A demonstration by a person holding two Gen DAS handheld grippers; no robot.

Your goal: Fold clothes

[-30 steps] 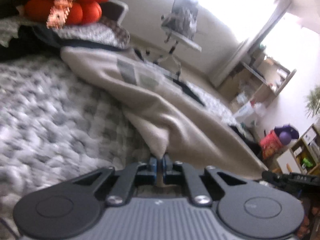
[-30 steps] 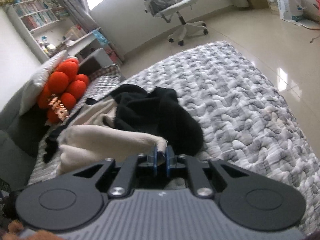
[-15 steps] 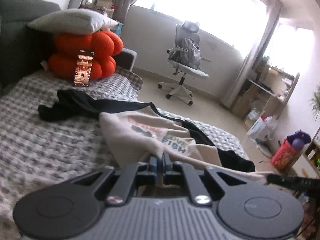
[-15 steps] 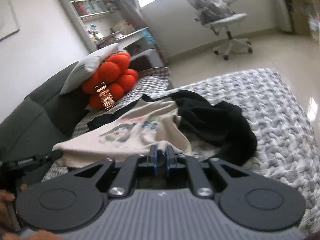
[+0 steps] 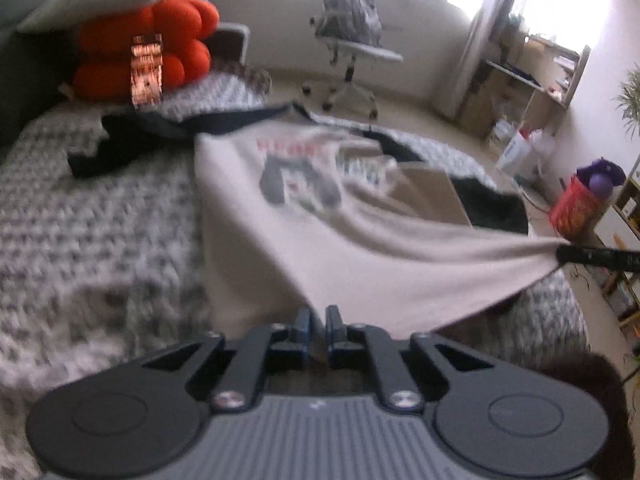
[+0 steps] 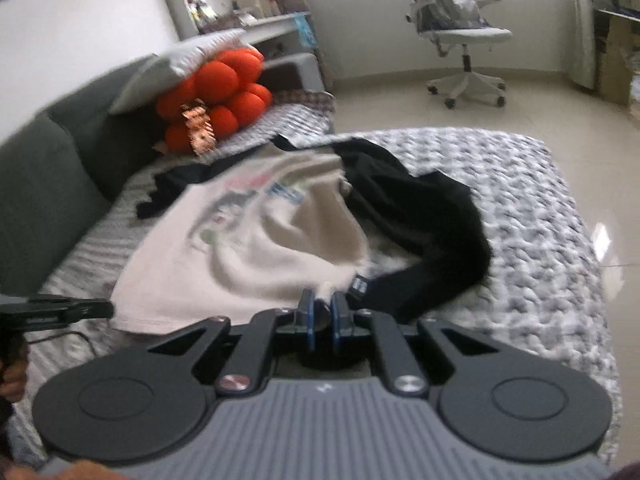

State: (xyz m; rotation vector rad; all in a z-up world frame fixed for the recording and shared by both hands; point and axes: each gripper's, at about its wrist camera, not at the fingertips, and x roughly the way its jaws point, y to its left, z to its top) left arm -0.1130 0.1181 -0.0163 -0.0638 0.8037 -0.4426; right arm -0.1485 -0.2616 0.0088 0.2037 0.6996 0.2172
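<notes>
On one blanket [image 6: 540, 216]: two grippers pinching one shirt [image 5: 360, 248], one black garment [image 6: 432, 208].

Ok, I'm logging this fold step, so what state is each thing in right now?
left hand-held gripper: shut on beige T-shirt.
right hand-held gripper: shut on beige T-shirt.
beige T-shirt: print up, hem stretched between both grippers.
black garment: crumpled, partly under the shirt.
office chair: unoccupied, grey bundle on its seat.

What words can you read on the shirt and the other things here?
None can be read for sure.
Beige shirt: red and blue letters around a grey picture, too blurred.
Tag on the orange cushion: print too blurred.
Label on the black garment: too small.
</notes>
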